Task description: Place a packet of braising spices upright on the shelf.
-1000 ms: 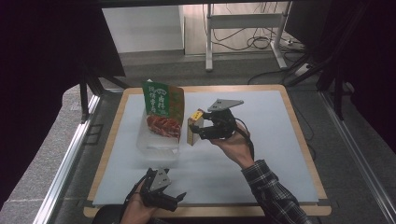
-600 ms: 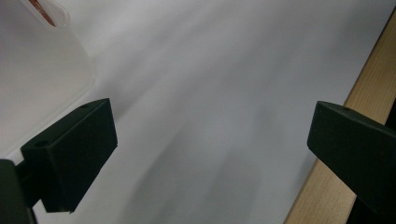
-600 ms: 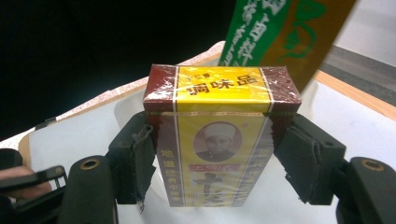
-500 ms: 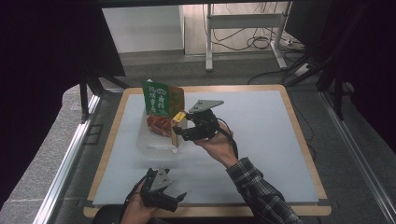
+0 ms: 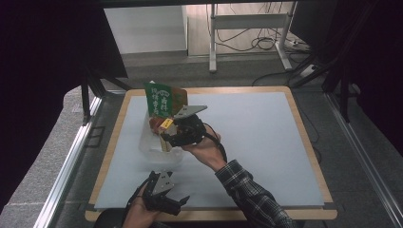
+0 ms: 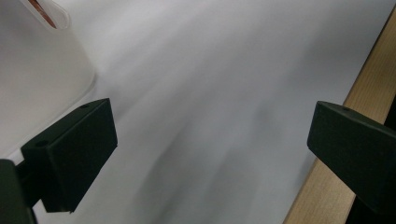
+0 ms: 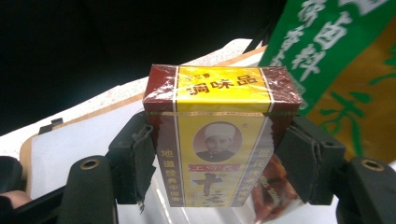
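box [image 7: 217, 140] clamped between right gripper [image 7: 219, 170] jaws | beside green packet [image 7: 336, 60]

Table [image 5: 266, 142] evenly lit, surroundings dark; left gripper view motion-blurred, soft shadows

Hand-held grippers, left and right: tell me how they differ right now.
The right hand-held gripper is shut on a yellow and maroon box; the left hand-held gripper is open, holding nothing. The right one is raised beside the green bag; the left one sits low near the table's front edge. Both have black jaws.
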Motion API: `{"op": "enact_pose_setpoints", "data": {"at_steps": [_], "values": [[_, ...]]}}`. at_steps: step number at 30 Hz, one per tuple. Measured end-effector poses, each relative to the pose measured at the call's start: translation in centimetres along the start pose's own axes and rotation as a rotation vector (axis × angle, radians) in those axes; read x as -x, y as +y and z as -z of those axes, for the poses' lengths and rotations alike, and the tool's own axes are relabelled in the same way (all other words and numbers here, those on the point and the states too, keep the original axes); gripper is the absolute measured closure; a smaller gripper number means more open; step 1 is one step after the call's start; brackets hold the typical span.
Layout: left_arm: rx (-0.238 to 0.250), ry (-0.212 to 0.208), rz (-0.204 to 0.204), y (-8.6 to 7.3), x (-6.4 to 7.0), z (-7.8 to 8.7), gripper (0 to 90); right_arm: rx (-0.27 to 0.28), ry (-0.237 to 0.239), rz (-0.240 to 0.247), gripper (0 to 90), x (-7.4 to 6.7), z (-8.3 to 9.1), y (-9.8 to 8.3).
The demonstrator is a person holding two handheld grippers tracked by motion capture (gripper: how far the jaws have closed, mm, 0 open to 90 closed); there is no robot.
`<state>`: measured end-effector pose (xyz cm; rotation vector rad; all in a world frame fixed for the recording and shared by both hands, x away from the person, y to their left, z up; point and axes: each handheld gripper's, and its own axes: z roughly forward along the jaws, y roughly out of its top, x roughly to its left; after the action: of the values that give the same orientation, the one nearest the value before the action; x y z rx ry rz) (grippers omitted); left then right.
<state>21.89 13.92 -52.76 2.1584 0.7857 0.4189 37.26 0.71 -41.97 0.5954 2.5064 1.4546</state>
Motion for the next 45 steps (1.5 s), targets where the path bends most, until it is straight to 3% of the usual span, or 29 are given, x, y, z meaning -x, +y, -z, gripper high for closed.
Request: {"op": "enact_pose_setpoints", "data": {"at_steps": [16, 33, 38, 45], "values": [[-0.003, 0.001, -0.006, 0.0, 0.0, 0.0, 1.2, -0.023, -0.028, 0.067, 32.0, -1.5, -0.7, 0.3], [-0.004, 0.001, -0.007, 0.0, 0.1, -0.1, 1.2, -0.039, -0.026, 0.096, 32.5, -1.9, -1.0, 0.5], [-0.005, 0.0, -0.008, 0.0, 0.1, -0.1, 1.2, -0.044, -0.042, 0.075, 32.4, -2.1, -1.1, 0.6], [0.003, -0.003, -0.001, 0.0, 0.0, -0.1, 1.2, -0.078, -0.103, 0.024, 32.1, -2.8, -0.7, 0.9]]}}
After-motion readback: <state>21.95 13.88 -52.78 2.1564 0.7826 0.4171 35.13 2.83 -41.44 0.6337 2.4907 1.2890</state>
